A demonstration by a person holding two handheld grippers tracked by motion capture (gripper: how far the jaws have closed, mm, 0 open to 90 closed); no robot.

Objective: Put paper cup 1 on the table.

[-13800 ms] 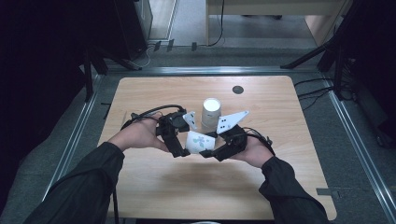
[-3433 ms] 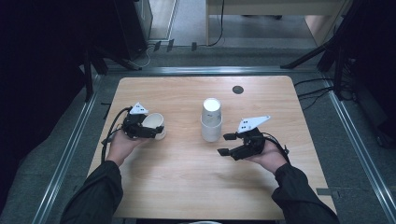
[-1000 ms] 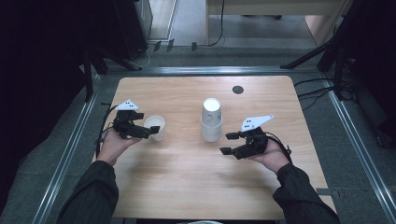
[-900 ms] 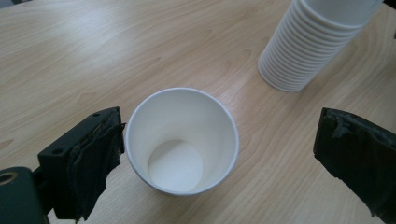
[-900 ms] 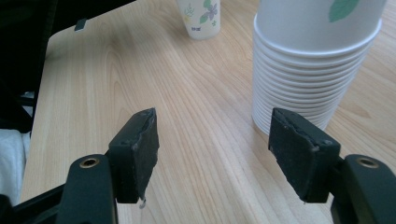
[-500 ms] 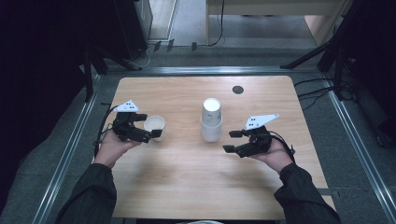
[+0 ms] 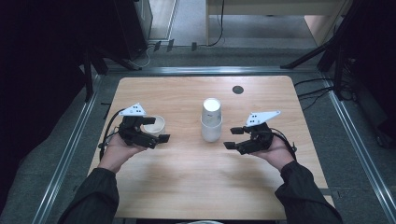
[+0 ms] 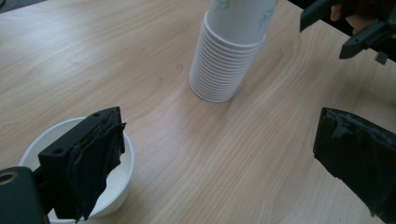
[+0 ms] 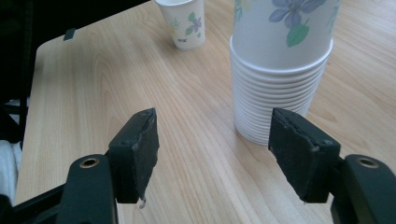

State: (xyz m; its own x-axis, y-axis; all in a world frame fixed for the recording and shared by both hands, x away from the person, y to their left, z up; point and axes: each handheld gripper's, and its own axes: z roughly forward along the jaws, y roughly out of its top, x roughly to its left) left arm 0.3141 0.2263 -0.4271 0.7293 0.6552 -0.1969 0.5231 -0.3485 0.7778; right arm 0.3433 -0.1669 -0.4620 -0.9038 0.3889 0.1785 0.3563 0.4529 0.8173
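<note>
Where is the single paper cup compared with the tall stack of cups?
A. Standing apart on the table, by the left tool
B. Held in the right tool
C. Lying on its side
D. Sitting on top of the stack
A: the single cup stands upright by the left tool, apart from the stack.

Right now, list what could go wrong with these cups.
1. The left gripper is open with one jaw over the rim of the single cup; pulling away could drag and tip it.
2. The cup stack stands tall and upside down; the open right gripper, close beside it, could topple it if pushed in low.
</note>
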